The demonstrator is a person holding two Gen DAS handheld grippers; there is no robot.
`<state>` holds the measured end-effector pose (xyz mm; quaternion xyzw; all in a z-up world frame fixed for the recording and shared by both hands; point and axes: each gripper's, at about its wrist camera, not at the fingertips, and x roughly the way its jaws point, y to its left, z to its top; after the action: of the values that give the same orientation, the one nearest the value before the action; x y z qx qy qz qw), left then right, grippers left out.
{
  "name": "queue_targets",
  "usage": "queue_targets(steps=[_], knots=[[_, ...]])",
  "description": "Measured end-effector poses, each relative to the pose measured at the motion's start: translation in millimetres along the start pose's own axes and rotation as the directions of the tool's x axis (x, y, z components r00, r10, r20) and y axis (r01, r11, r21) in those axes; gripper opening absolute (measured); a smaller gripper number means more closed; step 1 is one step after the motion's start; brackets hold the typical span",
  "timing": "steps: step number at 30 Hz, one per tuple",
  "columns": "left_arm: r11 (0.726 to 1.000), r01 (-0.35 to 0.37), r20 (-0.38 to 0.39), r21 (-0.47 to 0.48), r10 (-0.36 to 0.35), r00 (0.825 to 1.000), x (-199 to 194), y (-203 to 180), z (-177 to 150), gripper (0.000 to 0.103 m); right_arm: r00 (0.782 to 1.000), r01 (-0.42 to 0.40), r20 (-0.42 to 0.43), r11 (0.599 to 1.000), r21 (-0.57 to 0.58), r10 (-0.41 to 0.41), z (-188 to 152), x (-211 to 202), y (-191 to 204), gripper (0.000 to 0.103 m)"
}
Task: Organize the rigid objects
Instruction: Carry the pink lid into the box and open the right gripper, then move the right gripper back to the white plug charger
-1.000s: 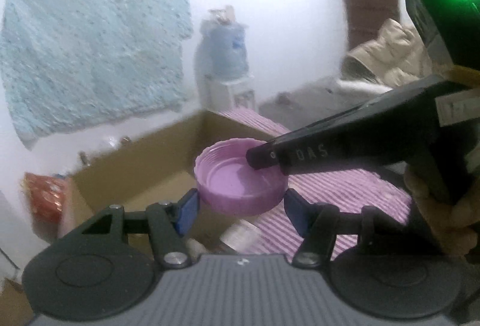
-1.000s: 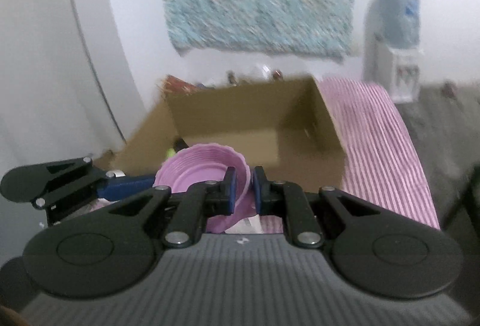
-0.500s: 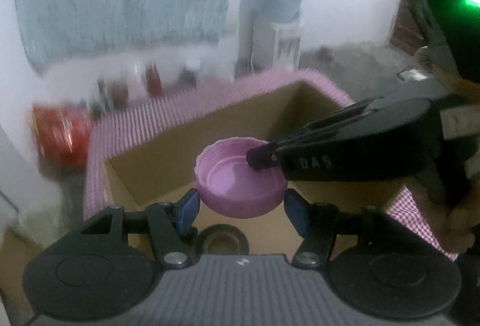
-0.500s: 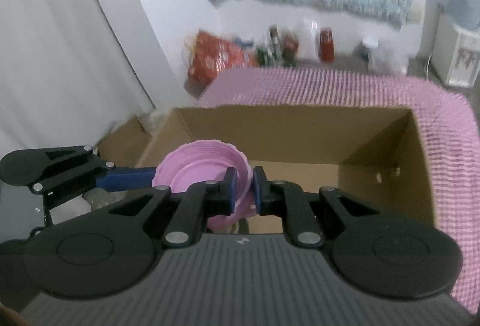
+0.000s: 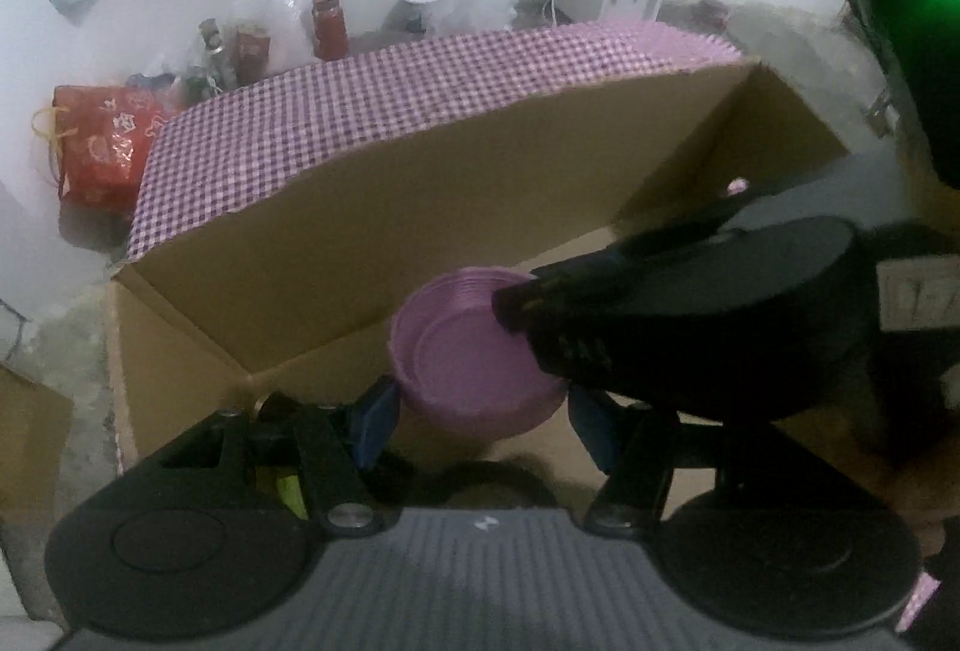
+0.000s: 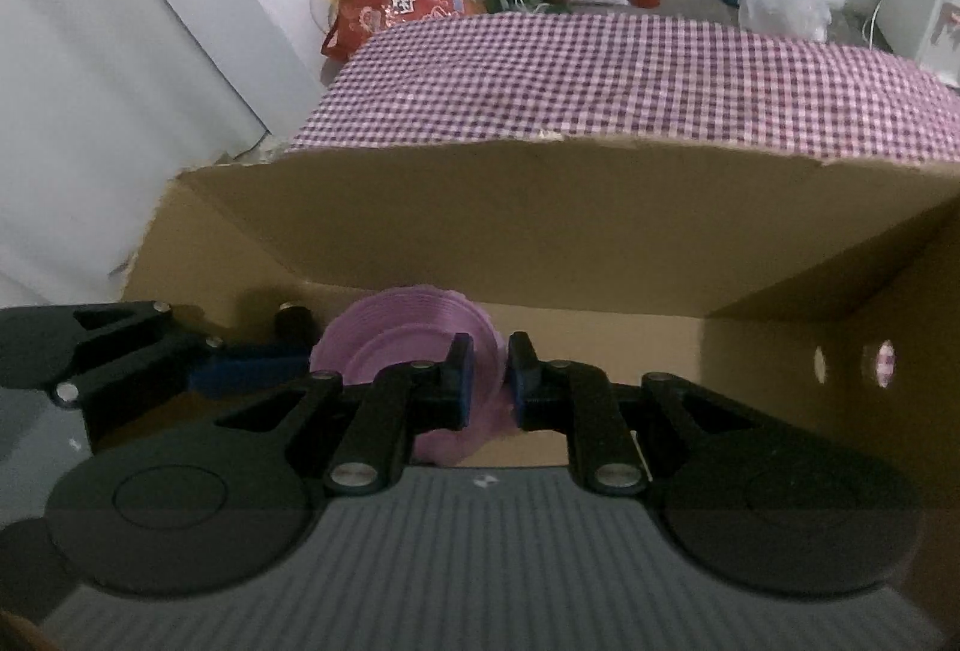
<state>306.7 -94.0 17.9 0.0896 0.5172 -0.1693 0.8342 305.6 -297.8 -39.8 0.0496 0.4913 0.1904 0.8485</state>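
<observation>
Holding lid (image 5: 474,357) over box (image 6: 540,219) for dropping in, right fingers (image 6: 461,381) starting to part on its rim, left fingers (image 5: 375,420) half-open, straddling it

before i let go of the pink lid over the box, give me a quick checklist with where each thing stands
1. Right gripper pinching the pink lid's rim: ok, pads are on the rim.
2. Left gripper around the lid: ok, fingers flank it, but contact on both sides cannot be told.
3. Lid over the cardboard box opening: ok, box walls surround it in both views.
4. Landing spot under the lid bare: cannot tell, the lid and grippers hide the box floor; a dark round thing and something yellow-green lie low in the box.
5. Lid level: not ok, it tilts.
</observation>
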Motion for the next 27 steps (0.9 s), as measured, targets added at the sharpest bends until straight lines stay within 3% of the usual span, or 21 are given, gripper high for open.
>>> queue_targets(steps=[8,16,23,25,27], knots=[[1.000,-0.011,0.024,-0.018,0.011,1.000,-3,-3,2,0.077,1.000,-0.029,0.014,0.998,0.048,0.028,0,5,-17,0.014],[1.000,0.024,0.149,0.005,-0.024,0.988,-53,-9,-5,0.089,0.987,-0.097,0.135,0.993,0.066,0.087,-10,-62,-18,0.019],[0.999,0.036,0.310,0.032,-0.045,0.950,-129,-16,-39,0.099,0.938,-0.167,0.313,0.985,0.029,0.150,-52,-165,-9,0.034],[0.999,0.026,0.365,0.035,-0.037,0.930,-151,-19,-57,0.103,0.919,-0.177,0.360,0.984,0.017,0.159,-71,-196,-5,0.050],[0.999,0.012,0.406,0.050,-0.032,0.913,-167,-22,-73,0.103,0.900,-0.164,0.409,0.986,-0.007,0.152,-96,-228,-1,0.058]])
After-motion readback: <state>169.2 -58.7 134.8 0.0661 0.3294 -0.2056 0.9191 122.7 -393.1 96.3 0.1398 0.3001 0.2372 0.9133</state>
